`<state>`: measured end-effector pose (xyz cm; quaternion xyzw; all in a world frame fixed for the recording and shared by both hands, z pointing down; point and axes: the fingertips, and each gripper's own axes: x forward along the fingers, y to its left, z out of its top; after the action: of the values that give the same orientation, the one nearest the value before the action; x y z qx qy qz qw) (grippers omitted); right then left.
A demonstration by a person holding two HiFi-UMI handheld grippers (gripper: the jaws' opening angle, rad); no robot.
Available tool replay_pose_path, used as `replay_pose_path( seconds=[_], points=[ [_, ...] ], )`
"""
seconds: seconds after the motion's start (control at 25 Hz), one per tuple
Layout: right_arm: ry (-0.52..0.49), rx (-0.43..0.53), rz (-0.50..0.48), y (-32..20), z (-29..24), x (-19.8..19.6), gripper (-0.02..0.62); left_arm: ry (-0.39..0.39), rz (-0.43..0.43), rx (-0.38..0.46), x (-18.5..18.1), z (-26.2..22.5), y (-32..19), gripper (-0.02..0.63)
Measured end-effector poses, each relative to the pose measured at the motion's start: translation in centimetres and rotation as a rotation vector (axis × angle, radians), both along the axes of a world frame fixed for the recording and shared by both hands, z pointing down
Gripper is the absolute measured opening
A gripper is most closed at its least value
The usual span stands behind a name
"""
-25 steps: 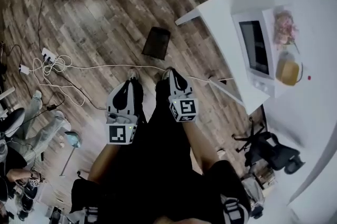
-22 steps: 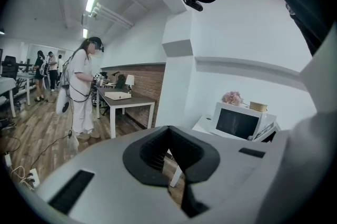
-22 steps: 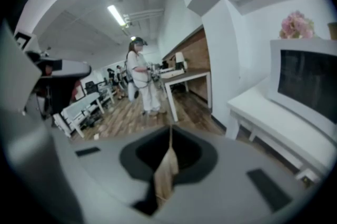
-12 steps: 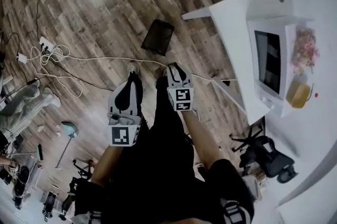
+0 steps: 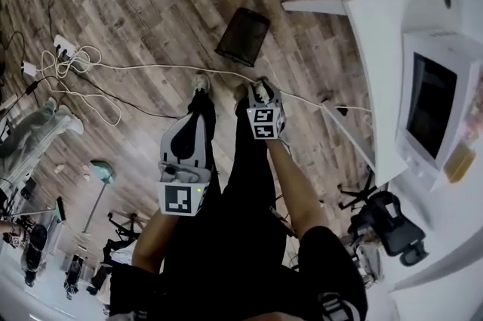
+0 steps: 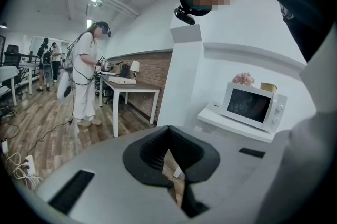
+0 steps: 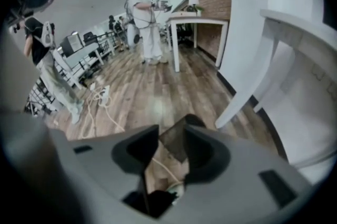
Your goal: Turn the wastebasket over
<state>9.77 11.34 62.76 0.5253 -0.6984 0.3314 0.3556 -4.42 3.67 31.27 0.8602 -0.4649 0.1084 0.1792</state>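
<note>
The wastebasket (image 5: 243, 36) is a dark rectangular bin lying on the wooden floor, ahead of the person's feet. My right gripper (image 5: 260, 94) points steeply down toward it, well short of it. Its jaws have just been opening and stand apart with nothing between the pads. In the right gripper view the wastebasket (image 7: 176, 145) shows through the gap of the right gripper (image 7: 169, 131), far below. My left gripper (image 5: 193, 118) hangs beside the person's left leg, shut and empty. The left gripper (image 6: 169, 136) looks out almost level across the room.
A white desk (image 5: 377, 47) with a microwave (image 5: 434, 112) stands at the right. A white cable (image 5: 151, 81) and power strip (image 5: 64, 55) cross the floor near the feet. An office chair (image 5: 385, 217) is at the lower right. A person (image 6: 87, 78) stands by a white table (image 6: 131, 88).
Both grippers have come down, the right one tipping more steeply toward the floor. The right jaws have opened. The wastebasket sits higher and further right in the head view.
</note>
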Motion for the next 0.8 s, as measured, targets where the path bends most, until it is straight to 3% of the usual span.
replay_pose_path(
  seconds=[0.8],
  points=[
    [0.184,-0.285,-0.157,5.6,27.1,0.2,0.196,0.017,-0.038,-0.054,-1.5,13.0,-0.9,0.035]
  ],
)
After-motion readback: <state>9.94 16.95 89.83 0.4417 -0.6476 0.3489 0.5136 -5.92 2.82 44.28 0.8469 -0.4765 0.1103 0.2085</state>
